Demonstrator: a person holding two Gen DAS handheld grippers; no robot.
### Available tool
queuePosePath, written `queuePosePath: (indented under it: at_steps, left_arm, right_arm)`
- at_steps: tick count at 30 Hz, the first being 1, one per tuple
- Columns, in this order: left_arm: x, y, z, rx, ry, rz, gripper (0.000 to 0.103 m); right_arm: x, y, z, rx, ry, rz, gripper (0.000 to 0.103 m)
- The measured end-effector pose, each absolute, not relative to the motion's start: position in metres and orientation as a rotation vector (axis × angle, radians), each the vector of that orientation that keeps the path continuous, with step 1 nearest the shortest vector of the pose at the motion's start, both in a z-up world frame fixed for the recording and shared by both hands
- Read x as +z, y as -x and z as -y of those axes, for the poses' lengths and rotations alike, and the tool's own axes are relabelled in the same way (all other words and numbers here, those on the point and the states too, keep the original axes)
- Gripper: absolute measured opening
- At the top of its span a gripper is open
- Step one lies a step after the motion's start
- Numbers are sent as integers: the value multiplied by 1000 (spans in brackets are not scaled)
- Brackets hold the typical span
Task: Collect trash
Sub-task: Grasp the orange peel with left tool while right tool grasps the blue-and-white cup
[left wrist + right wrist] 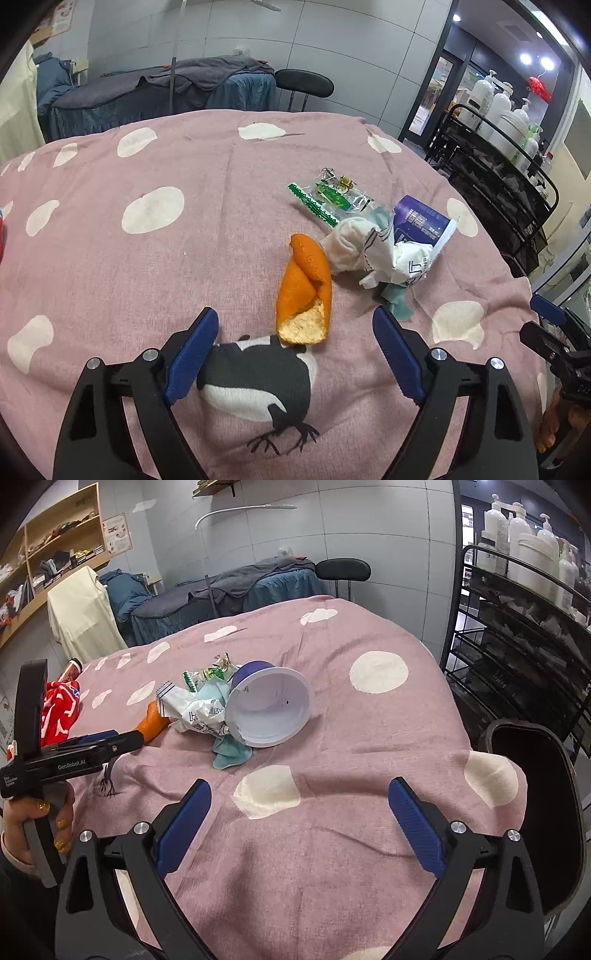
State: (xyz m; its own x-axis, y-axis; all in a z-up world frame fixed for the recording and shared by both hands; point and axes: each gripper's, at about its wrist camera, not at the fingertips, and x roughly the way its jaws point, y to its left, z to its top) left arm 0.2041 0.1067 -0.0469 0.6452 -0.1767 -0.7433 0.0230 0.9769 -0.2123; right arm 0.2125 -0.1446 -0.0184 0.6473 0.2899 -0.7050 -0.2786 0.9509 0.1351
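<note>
Orange peel (pixel 303 291) lies mid-bedspread (pixel 147 280), beside crumpled wrappers (pixel 373 254); left gripper (pixel 295 332) spread around its near end, untouching. Light, limp, curled: pinch across the rolled middle. Right gripper (pixel 299 805) spread, empty.

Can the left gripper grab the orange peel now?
Probably yes. The left gripper is open, and the orange peel lies just ahead between its fingers on the pink cloth, with nothing on top; the crumpled paper sits beside it.

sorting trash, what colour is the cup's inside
White inside the cup, purple outside; the right wrist view shows it best.
</note>
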Motion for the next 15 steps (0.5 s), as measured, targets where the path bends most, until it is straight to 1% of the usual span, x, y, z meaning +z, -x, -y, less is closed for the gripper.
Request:
queuePosePath:
  at_steps: [4,6,7,10,12,15]
  left_arm:
    - [-48,-220,-99,-136,146,-887,76]
    - [-51,-228,-93,-135,104,-902,65]
    - [-54,-231,-90,-132,85,-910,63]
    - [-56,-233,-88,-96,50,-909,48]
    - [-54,-230,-91,-81,56,-899,29]
    - [-49,-222,-100,-93,116,-882,24]
  right_arm:
    - [-22,-214,142,326,-12,-817,95]
    - [-23,-215,143,326,-12,-820,95]
    - [-23,-215,143,327,-13,-821,95]
    - [-23,-215,144,327,-14,-825,95]
    - [-24,-217,144,330,-14,-831,95]
    - [-24,-221,142,339,-4,-839,95]
